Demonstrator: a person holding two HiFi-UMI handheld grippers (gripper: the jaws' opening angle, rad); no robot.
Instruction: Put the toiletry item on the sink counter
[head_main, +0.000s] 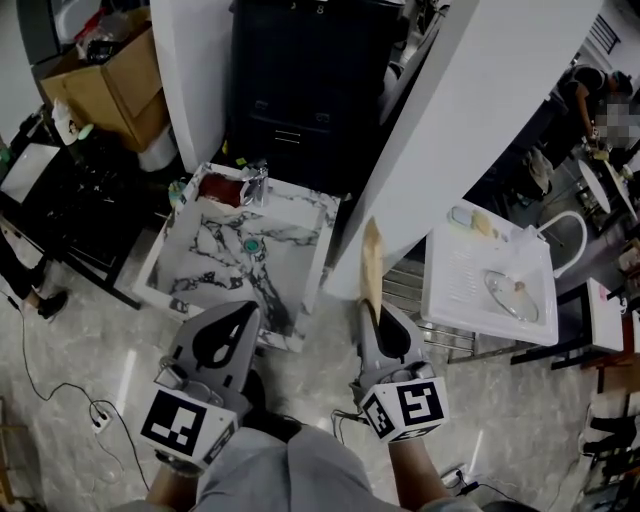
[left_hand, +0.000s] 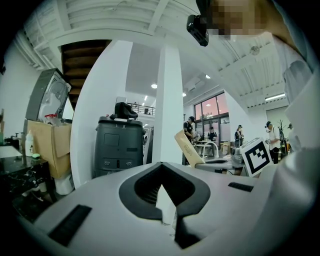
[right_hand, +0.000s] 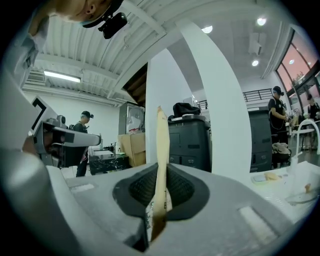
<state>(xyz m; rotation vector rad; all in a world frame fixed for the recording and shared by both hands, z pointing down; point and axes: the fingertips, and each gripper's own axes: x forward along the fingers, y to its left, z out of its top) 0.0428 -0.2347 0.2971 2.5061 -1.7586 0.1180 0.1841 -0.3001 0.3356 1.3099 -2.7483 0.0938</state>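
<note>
A flat tan toiletry packet (head_main: 372, 262) stands on edge in my right gripper (head_main: 373, 312), which is shut on its lower end. In the right gripper view the packet (right_hand: 161, 145) rises straight up from between the black pads. The same packet (left_hand: 188, 148) shows at the right of the left gripper view. The marble sink counter (head_main: 306, 222) with its basin and chrome tap (head_main: 256, 184) lies ahead and to the left of the packet. My left gripper (head_main: 243, 312) hovers over the counter's near edge, its jaws closed together with nothing between them.
A slanting white pillar (head_main: 470, 130) rises just right of the counter. A white sink unit (head_main: 468, 292) with a curved tap stands at the right. Behind the counter is a black cabinet (head_main: 300, 90); a cardboard box (head_main: 110, 85) sits at the far left. Cables run over the floor.
</note>
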